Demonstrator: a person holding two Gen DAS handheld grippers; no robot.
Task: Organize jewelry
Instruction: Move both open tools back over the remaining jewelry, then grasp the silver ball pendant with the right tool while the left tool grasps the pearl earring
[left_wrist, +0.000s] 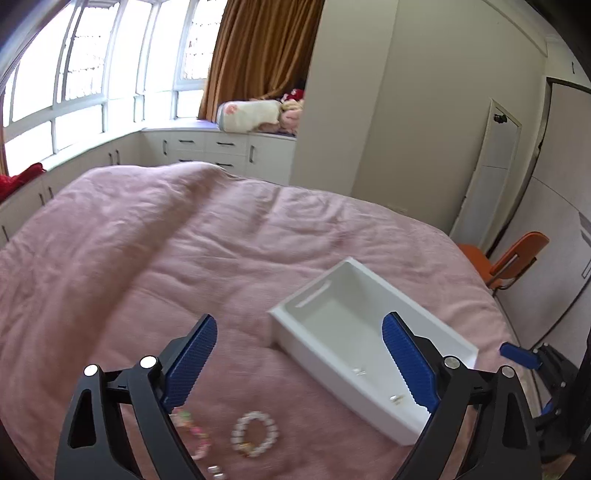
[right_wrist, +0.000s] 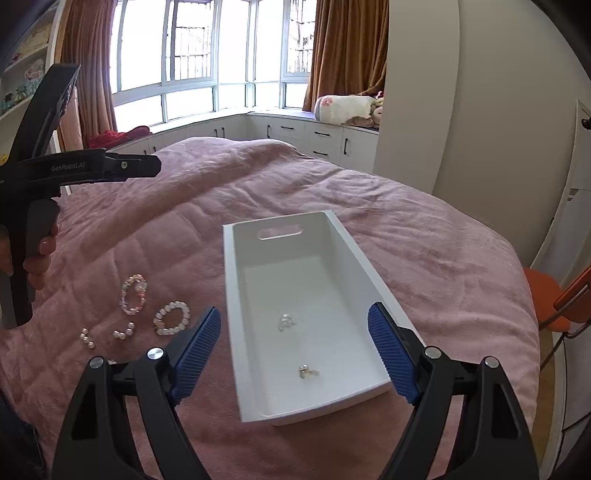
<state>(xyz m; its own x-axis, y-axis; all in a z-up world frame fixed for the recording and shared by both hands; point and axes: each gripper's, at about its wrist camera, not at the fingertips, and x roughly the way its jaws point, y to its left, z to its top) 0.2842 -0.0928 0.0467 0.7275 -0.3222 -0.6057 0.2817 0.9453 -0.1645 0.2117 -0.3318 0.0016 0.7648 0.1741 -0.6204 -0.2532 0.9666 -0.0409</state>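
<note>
Two small jewelry pieces (right_wrist: 295, 343) are lying in the white tray (right_wrist: 236, 295) mid-bed; two bead bracelets (right_wrist: 171, 317) and loose pearls (right_wrist: 123, 332) are waiting on the pink bed (right_wrist: 406, 240) beside it. Both grippers, left (left_wrist: 299, 354) and right (right_wrist: 295, 347), are hovering empty, fingers apart.

Daylight pours through the bay windows (right_wrist: 192, 66) — their panes blown out to white — lighting the pink bedspread (right_wrist: 369, 236) softly with faint shadows, while fisheye bending curves both views' edges into dark corners — the left wrist view slightly motion-blurred.

Bright bay window (right_wrist: 192, 62), brown curtains (right_wrist: 343, 48), pink bedspread (right_wrist: 332, 195)
</note>
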